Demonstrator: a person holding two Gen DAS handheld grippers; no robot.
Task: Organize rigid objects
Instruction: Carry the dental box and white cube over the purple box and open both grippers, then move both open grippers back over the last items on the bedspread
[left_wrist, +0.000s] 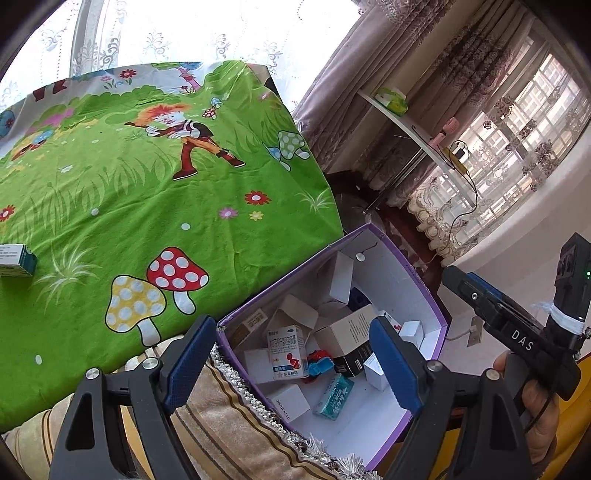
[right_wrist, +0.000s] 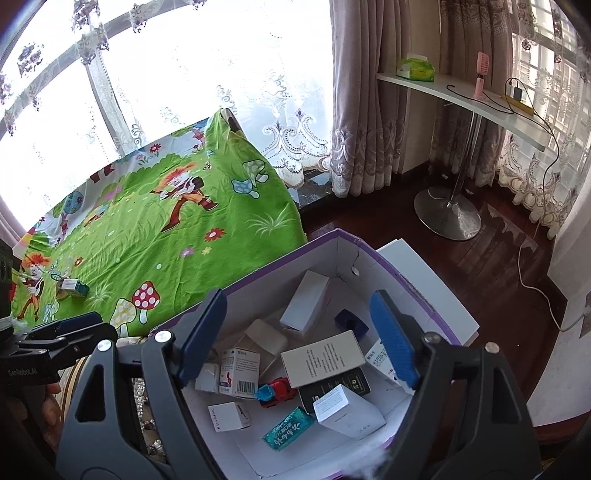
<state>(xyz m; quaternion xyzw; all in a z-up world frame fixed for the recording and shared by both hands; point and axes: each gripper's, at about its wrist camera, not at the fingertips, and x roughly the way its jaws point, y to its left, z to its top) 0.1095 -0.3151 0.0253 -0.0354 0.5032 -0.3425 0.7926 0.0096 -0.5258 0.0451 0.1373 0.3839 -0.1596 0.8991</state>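
on the far left of the green cloth (left_wrist: 155, 206) a small teal box (left_wrist: 16, 260) lay alone, well apart from the other things. in the right wrist view this teal box (right_wrist: 74, 287) was near the left edge of the cloth (right_wrist: 155, 236).

the left gripper (left_wrist: 291, 363) was over the near corner of the purple box (left_wrist: 428, 291), its fingers wide apart and holding nothing. a striped fabric with a fringe (left_wrist: 236, 432) was under its left finger, touching the purple box.

inside the purple box were many small cartons in a loose pile. a white and red carton (left_wrist: 288, 352) stood near the left wall, a toy car (left_wrist: 317, 363) just beside it, and a teal packet (left_wrist: 334, 397) in front of them.

the right gripper (right_wrist: 299, 339) hung over the same purple box (right_wrist: 439, 295), fingers also spread and empty. between them were the toy car (right_wrist: 275, 392), the teal packet (right_wrist: 288, 428), a grey carton (right_wrist: 321, 356) and a black carton (right_wrist: 334, 387) under it.

to the right, on the dark floor (right_wrist: 491, 258), stood a white table (right_wrist: 465, 96) on a metal foot.
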